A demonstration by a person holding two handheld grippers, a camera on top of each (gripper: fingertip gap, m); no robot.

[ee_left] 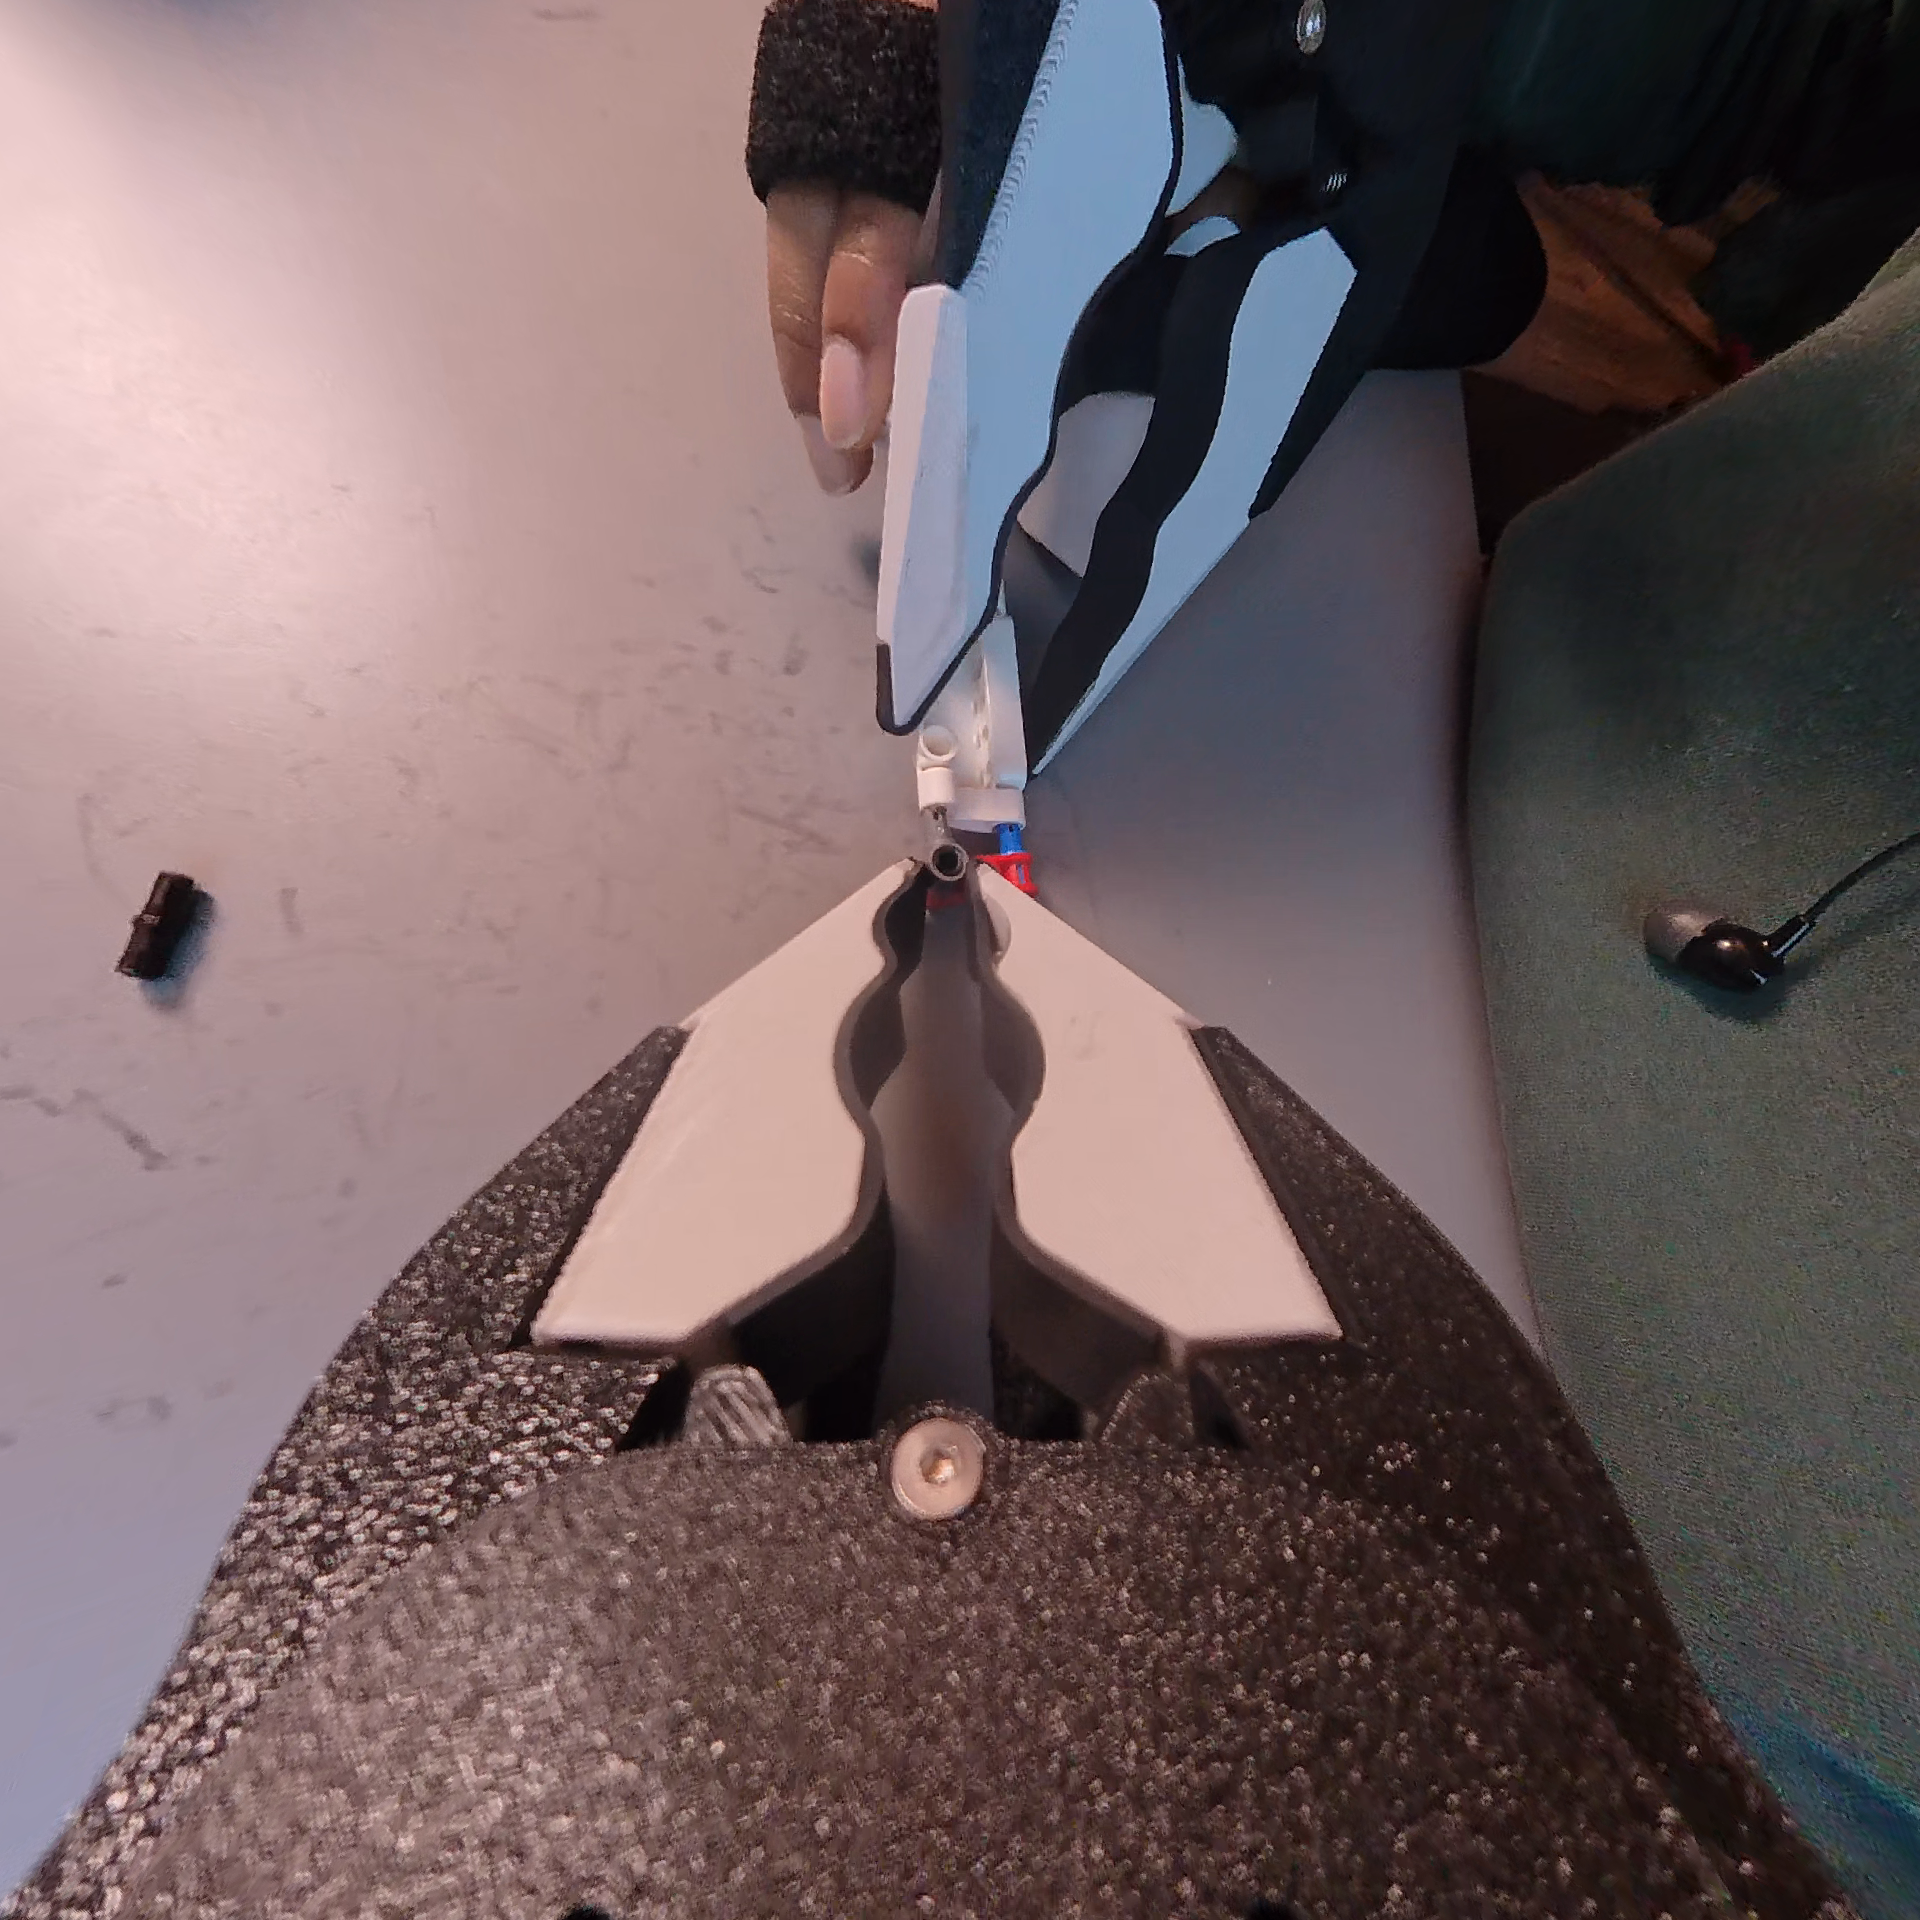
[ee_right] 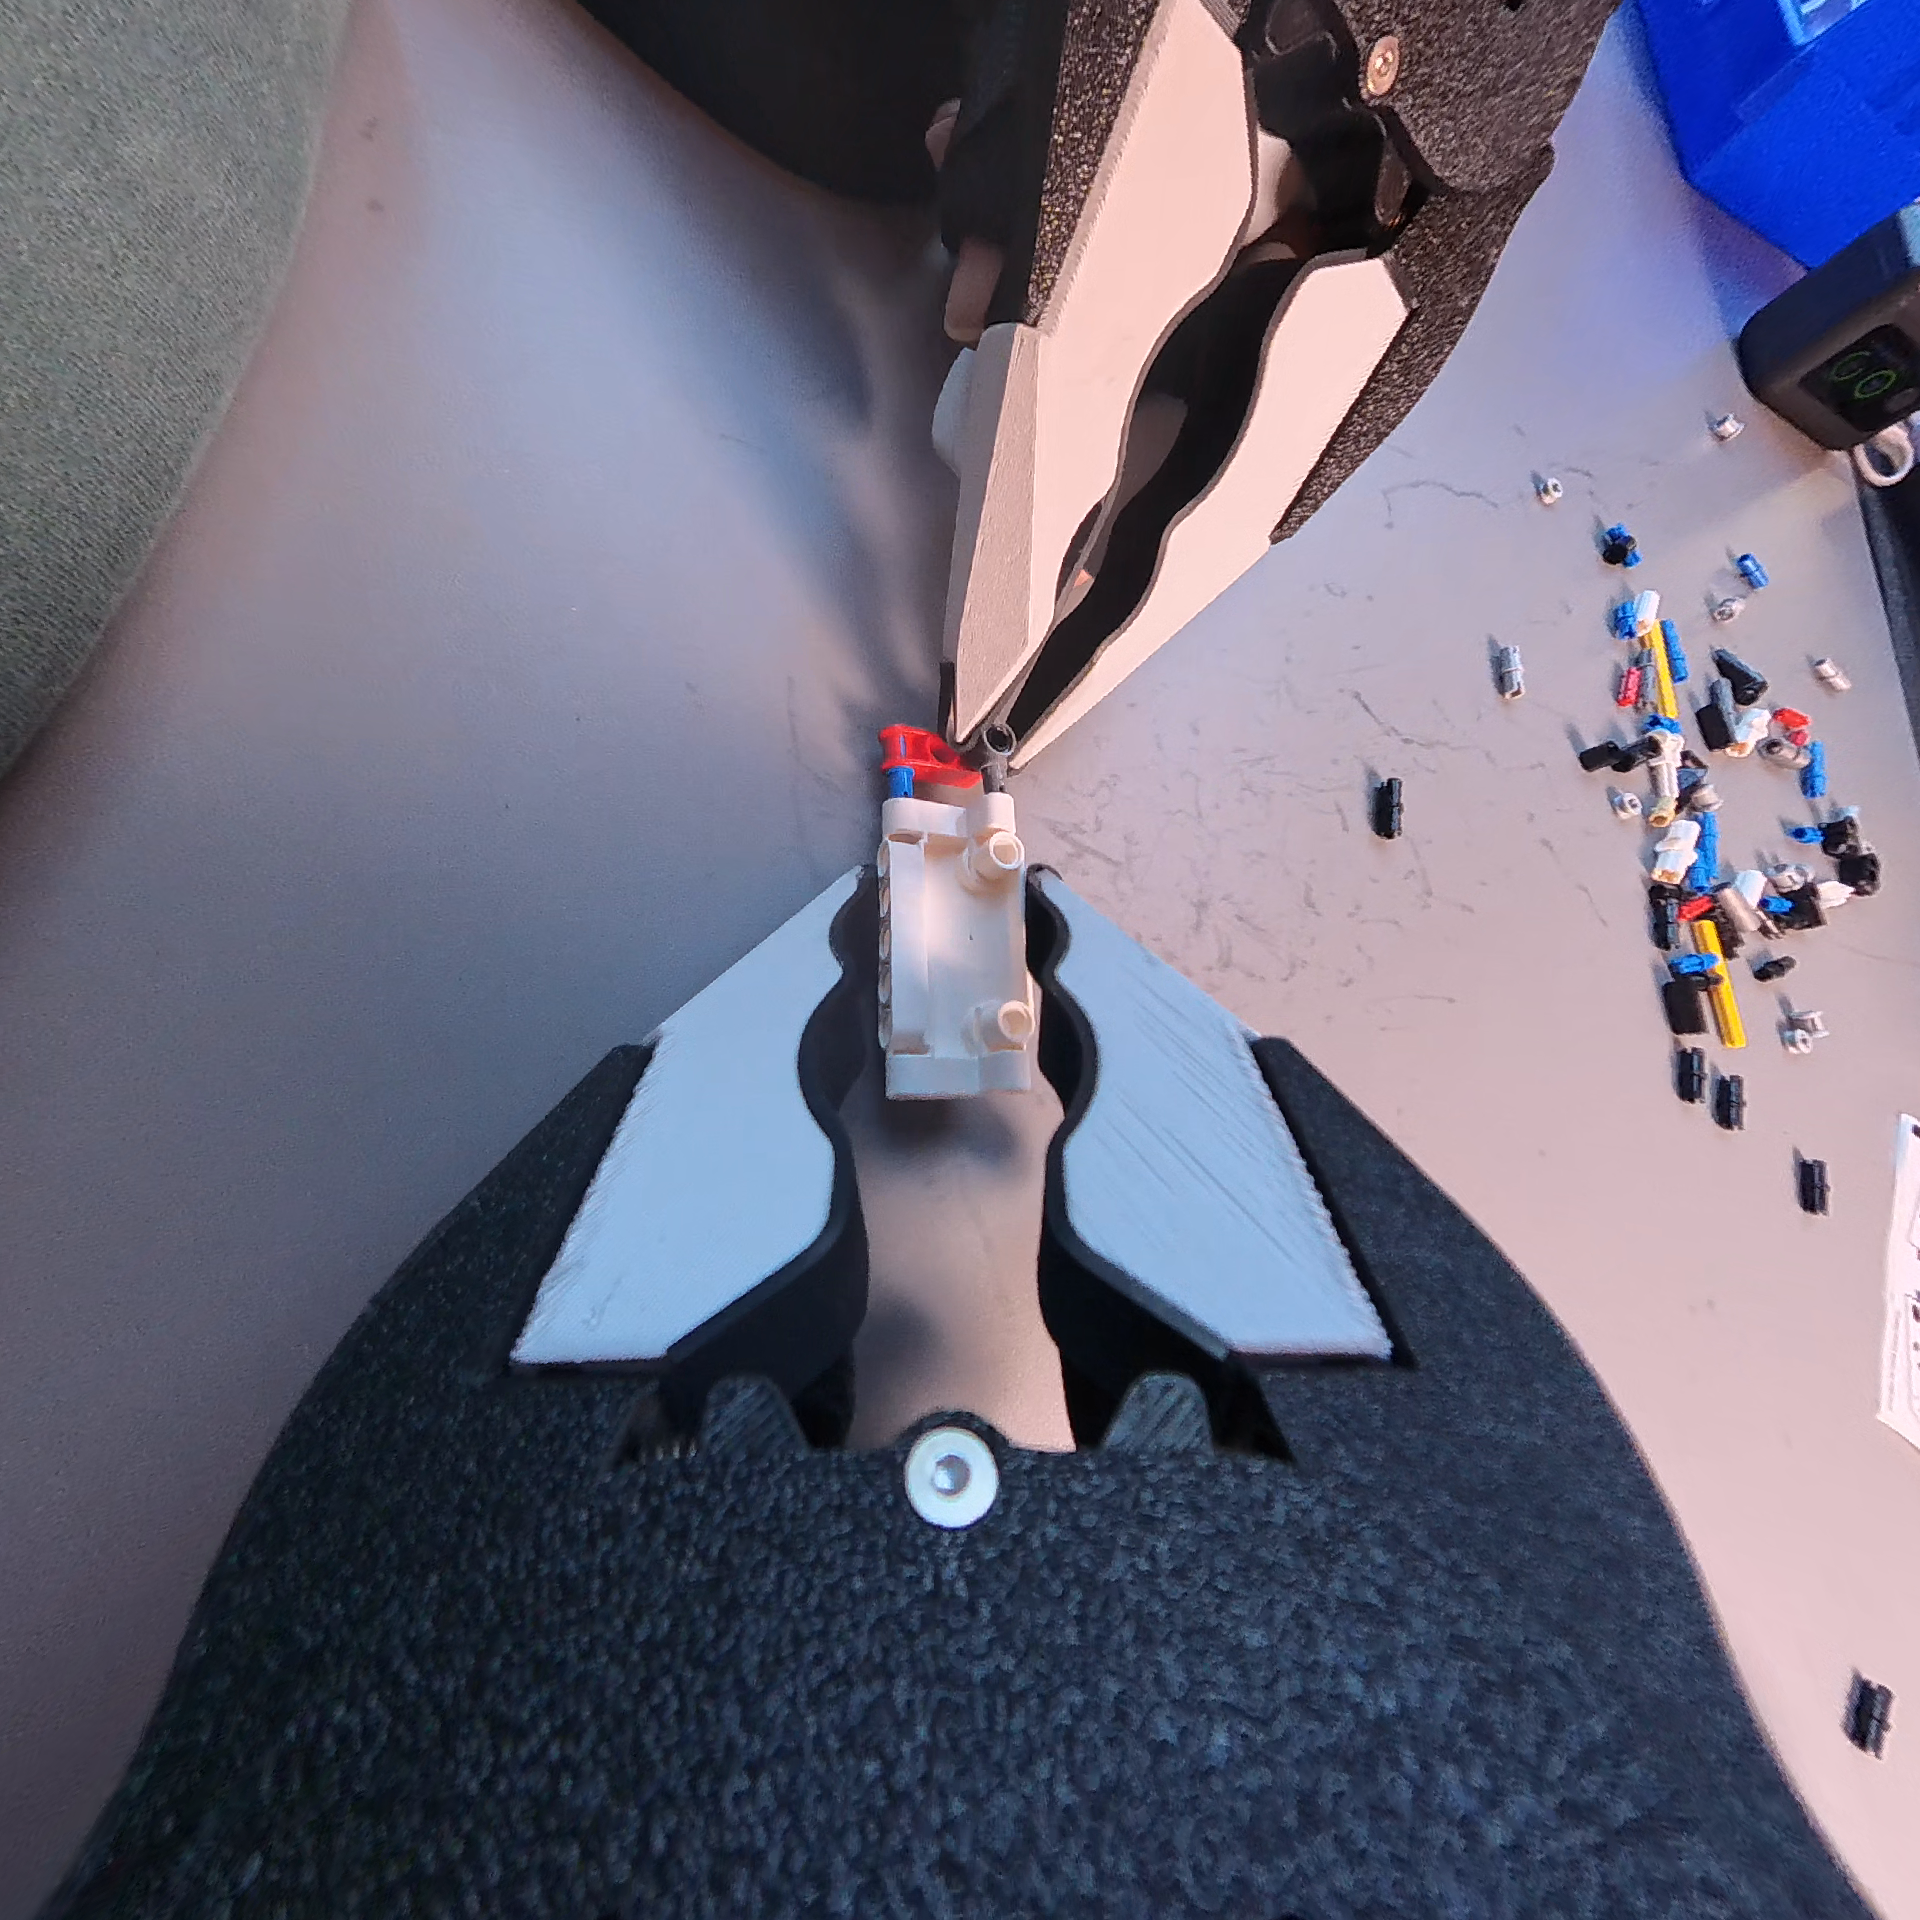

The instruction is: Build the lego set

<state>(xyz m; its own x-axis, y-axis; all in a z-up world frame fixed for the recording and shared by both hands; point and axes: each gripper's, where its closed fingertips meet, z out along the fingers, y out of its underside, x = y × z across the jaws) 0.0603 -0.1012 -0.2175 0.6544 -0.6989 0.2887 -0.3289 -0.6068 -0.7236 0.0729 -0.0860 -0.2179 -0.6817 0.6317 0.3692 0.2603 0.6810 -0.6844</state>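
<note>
- The right claw (ee_right: 945, 883) grips a white block (ee_right: 956, 956) between its fingers, above the grey tabletop (ee_right: 520, 623). The block has round pegs on its face and a row of holes along one side.
- From the block's far end stick out a blue pin (ee_right: 896, 781) and a thin dark axle.
- The left claw (ee_left: 951, 871) is clenched on a small dark connector (ee_left: 948, 862) with a round hole at its end. A red piece (ee_left: 1010, 868) sits at the same spot, touching the tips; whether the claw pinches it too, I cannot tell.
- The two claws meet tip to tip. The connector is right at the axle end of the block, and the red piece is on the blue pin.
- In the right wrist view the left claw (ee_right: 982, 740) comes in from above, and loose pieces (ee_right: 1714, 810), black, blue, white, red and yellow, lie scattered on the tabletop to the right.
- A blue box (ee_right: 1787, 125) and a dark device (ee_right: 1839, 364) stand in the far right corner.
- In the left wrist view a single black pin (ee_left: 161, 925) lies alone on the tabletop, well apart to the left.
- An earbud (ee_left: 1714, 951) with its wire rests on a green chair (ee_left: 1714, 1143) beside the tabletop.
- A finger (ee_left: 836, 343) of the person's hand lies against the right claw (ee_left: 971, 774).
</note>
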